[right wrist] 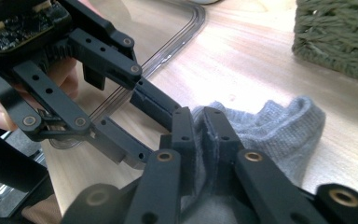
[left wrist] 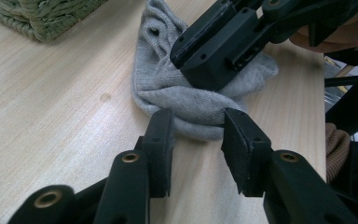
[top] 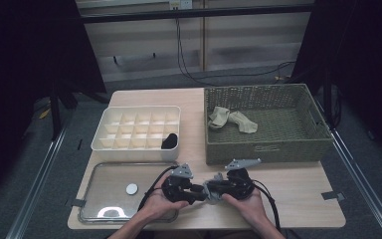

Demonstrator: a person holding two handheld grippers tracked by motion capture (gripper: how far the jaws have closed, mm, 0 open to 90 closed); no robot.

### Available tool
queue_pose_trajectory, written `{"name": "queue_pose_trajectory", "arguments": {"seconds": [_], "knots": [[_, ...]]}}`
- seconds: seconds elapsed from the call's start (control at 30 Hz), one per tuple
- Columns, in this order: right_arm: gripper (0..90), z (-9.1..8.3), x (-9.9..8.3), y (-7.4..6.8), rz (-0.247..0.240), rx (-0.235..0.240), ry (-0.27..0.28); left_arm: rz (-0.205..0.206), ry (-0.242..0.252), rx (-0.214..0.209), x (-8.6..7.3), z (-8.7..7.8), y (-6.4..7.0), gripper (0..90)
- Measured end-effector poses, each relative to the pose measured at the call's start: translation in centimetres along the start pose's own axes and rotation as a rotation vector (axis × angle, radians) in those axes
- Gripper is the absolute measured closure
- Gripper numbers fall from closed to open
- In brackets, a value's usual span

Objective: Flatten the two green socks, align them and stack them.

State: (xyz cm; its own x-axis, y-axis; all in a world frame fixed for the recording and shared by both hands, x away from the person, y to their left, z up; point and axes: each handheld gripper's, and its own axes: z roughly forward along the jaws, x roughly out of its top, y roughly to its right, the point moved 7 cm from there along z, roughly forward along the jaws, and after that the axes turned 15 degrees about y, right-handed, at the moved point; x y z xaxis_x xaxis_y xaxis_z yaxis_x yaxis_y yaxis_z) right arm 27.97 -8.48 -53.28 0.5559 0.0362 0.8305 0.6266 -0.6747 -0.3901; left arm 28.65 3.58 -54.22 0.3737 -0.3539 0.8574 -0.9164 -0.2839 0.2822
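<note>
A grey sock (left wrist: 168, 79) lies crumpled on the wooden table (top: 298, 189) near the front edge, between the two hand-held grippers. My right gripper (right wrist: 199, 119) is shut on a fold of the grey sock (right wrist: 279, 126); in the left gripper view it comes in from the upper right and presses on the sock. My left gripper (left wrist: 198, 123) faces it, open, with its pads on either side of the sock's near edge. In the high view the left gripper (top: 199, 191) and right gripper (top: 215, 188) meet tip to tip.
A green woven basket (top: 263, 149) at the back right holds beige socks (top: 231, 119). A white divided box (top: 139, 108) at the back left has a black item (top: 170, 141) in one compartment. A clear tray (top: 104, 174) with a white disc (top: 132, 188) lies front left.
</note>
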Motion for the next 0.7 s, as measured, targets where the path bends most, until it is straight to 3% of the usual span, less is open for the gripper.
{"name": "queue_pose_trajectory", "arguments": {"seconds": [0.2, 0.27, 0.5, 0.7], "knots": [[69.0, -1.2, 0.7, -0.4, 0.003, 0.02, 0.028, -0.001, 0.016, -0.003, 0.4, -0.5, 0.0, 60.1], [69.0, -1.9, 1.0, -0.5, 0.0, 0.016, 0.041, 0.002, 0.012, 0.0, 0.5, -0.7, 0.0, 60.2], [76.0, -3.6, 0.7, 0.0, 0.014, -0.013, 0.046, 0.004, 0.009, -0.005, 0.5, -0.8, 0.0, 61.2], [84.1, -3.3, -0.6, 0.4, 0.026, -0.016, 0.007, 0.005, -0.002, -0.006, 0.4, -0.6, 0.1, 62.2]]}}
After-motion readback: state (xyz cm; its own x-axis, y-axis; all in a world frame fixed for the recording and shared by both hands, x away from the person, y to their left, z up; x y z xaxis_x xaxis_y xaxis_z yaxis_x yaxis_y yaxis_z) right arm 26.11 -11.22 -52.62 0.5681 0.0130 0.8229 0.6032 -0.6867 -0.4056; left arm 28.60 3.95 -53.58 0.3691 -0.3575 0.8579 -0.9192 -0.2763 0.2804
